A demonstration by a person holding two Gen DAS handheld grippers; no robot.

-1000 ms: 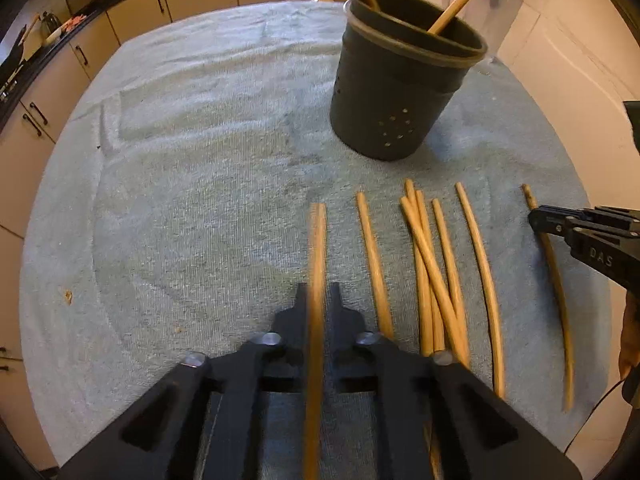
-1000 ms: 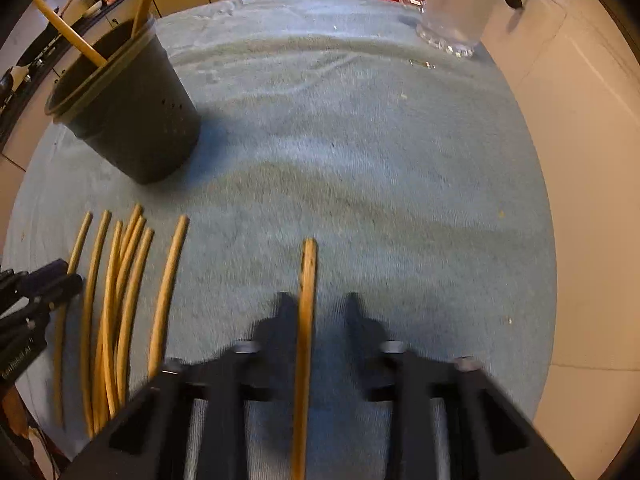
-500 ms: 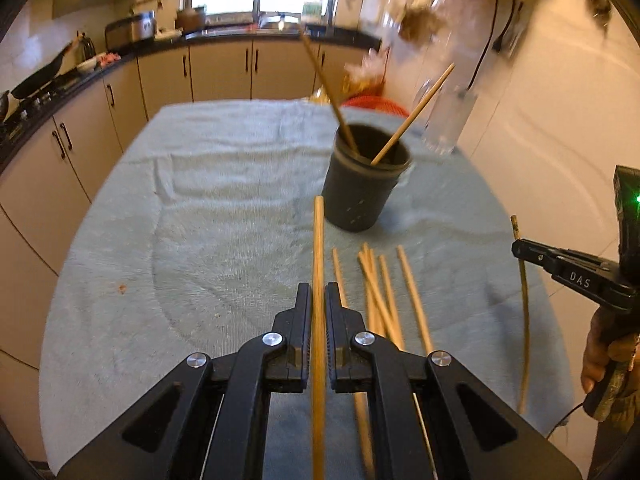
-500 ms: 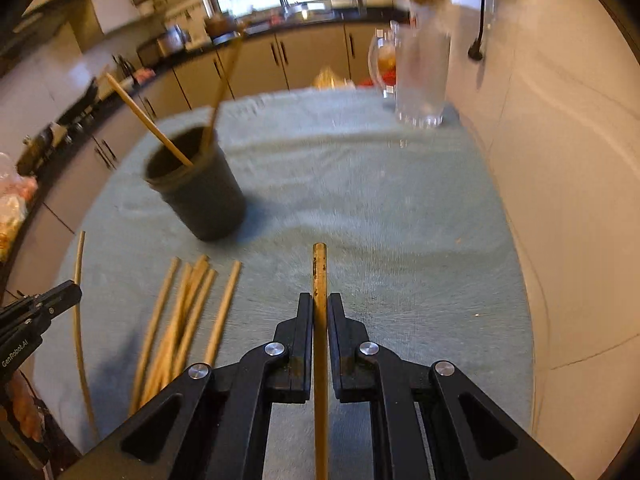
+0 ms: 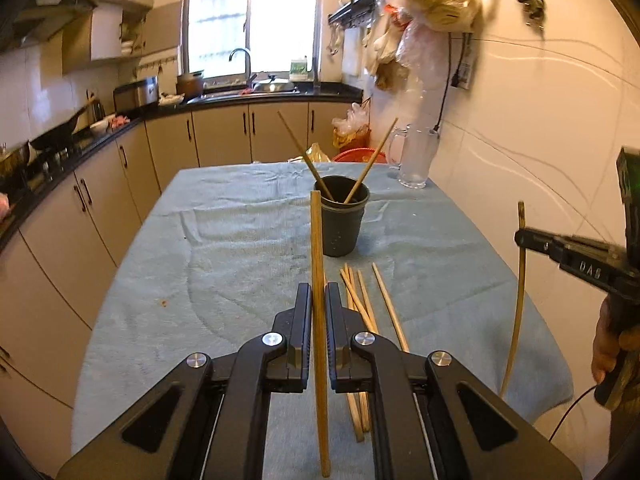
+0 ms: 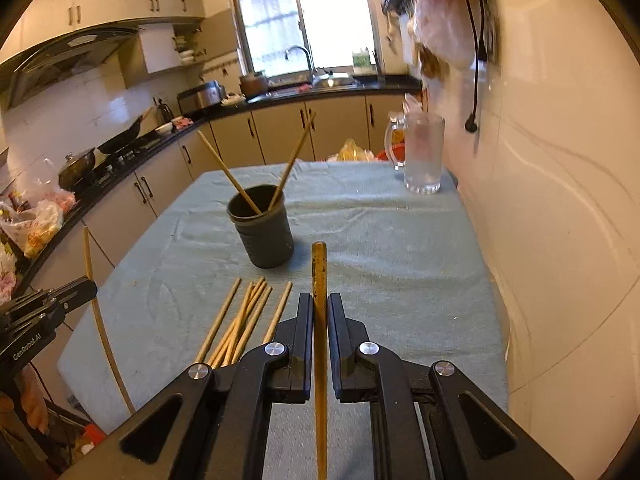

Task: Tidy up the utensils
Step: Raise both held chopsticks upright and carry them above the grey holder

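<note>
My left gripper (image 5: 318,304) is shut on a wooden chopstick (image 5: 317,248) and holds it above the table, pointing toward the dark utensil cup (image 5: 341,216). My right gripper (image 6: 319,312) is shut on another chopstick (image 6: 319,268), also lifted. The cup (image 6: 264,232) holds two chopsticks leaning apart. Several loose chopsticks (image 5: 362,300) lie on the blue-green towel in front of the cup; they also show in the right wrist view (image 6: 244,316). The right gripper shows at the right edge of the left view (image 5: 576,260), the left gripper at the left edge of the right view (image 6: 44,308).
A clear glass pitcher (image 6: 422,156) stands at the table's far right corner by the wall. The towel-covered table (image 5: 240,248) has cabinets and a counter along its left. A tiled wall runs close on the right.
Both grippers have risen from the towel and tilted level, each lifting its chopstick. The cup and loose chopsticks now appear farther away and lower.
</note>
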